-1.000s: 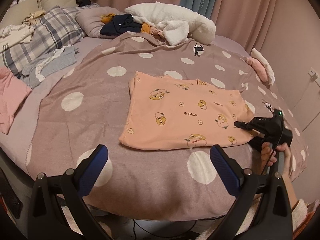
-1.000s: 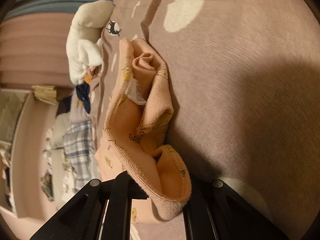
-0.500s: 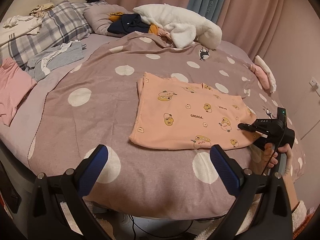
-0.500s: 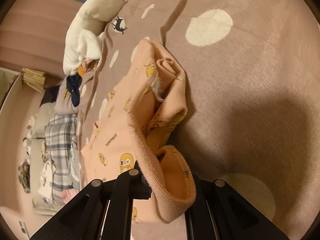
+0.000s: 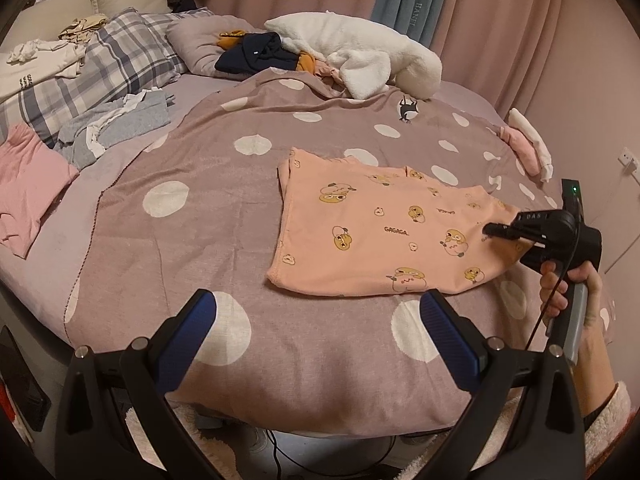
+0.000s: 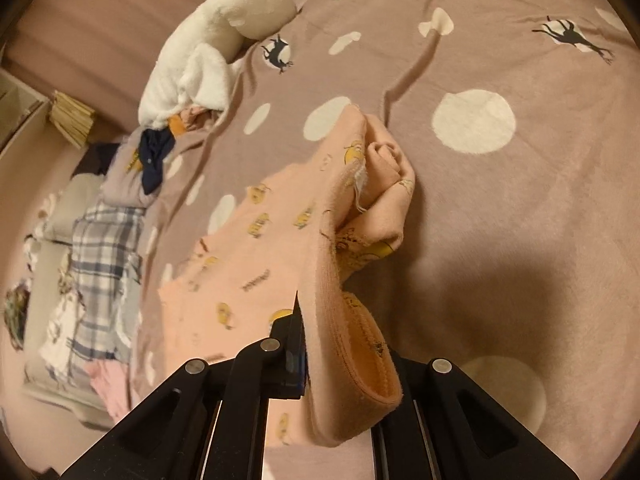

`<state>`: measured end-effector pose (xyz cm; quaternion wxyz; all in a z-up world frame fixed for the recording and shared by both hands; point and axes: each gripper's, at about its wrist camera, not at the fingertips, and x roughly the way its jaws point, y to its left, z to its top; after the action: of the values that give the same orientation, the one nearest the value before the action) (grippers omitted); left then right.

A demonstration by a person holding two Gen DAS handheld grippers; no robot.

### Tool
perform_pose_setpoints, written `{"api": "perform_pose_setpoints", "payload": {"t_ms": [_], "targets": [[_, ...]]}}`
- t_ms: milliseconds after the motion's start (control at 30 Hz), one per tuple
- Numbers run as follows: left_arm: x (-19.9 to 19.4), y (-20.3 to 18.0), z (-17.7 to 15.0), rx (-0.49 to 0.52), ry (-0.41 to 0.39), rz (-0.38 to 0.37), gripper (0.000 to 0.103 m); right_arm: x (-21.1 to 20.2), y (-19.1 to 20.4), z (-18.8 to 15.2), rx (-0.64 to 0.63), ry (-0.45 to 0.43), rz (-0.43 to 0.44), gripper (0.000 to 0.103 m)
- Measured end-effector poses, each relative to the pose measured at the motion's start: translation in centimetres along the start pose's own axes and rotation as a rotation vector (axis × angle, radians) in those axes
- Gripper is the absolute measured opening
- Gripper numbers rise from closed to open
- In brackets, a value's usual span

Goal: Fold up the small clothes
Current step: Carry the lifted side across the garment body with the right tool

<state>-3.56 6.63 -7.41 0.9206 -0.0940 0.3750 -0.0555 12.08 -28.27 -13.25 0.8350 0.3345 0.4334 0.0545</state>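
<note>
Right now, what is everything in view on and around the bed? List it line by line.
peach top: one, peach with yellow cartoon prints, flat mid-blanket, right edge lifted.
blanket: one, mauve with white dots, covering the bed.
fleece garment: one, white, far end.
dark garment: one, navy, beside the fleece.
plaid pillow: one, grey-white, far left.
grey clothes: one pile, left.
pink garment: one, left edge.
curtains: pink, one blue strip, behind.
left hand-held gripper: blue pads, open, empty.
right hand-held gripper: black, shut on the peach top's edge.
</note>
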Motion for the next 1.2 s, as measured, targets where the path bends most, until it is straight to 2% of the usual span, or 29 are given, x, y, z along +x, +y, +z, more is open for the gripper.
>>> {"api": "perform_pose_setpoints", "payload": {"t_ms": [433, 733, 967, 1200], "targets": [[0.1, 0.4, 0.0, 0.008, -0.007, 0.008, 0.102, -0.9, 3.6, 0.3, -0.096, -0.017, 0.020, 0.006], [0.2, 0.9, -0.2, -0.003, -0.001, 0.018, 0.102, -0.4, 6.8, 0.2, -0.197, -0.015, 0.000, 0.006], [0.3, 1.3, -0.2, -0.036, 0.010, 0.003, 0.102, -0.2, 7.7, 0.1, -0.226, -0.014, -0.002, 0.006], [0.2, 1.0, -0.2, -0.022, 0.003, 0.004, 0.102, 0.0, 8.4, -0.2, -0.254, -0.003, -0.001, 0.006]]}}
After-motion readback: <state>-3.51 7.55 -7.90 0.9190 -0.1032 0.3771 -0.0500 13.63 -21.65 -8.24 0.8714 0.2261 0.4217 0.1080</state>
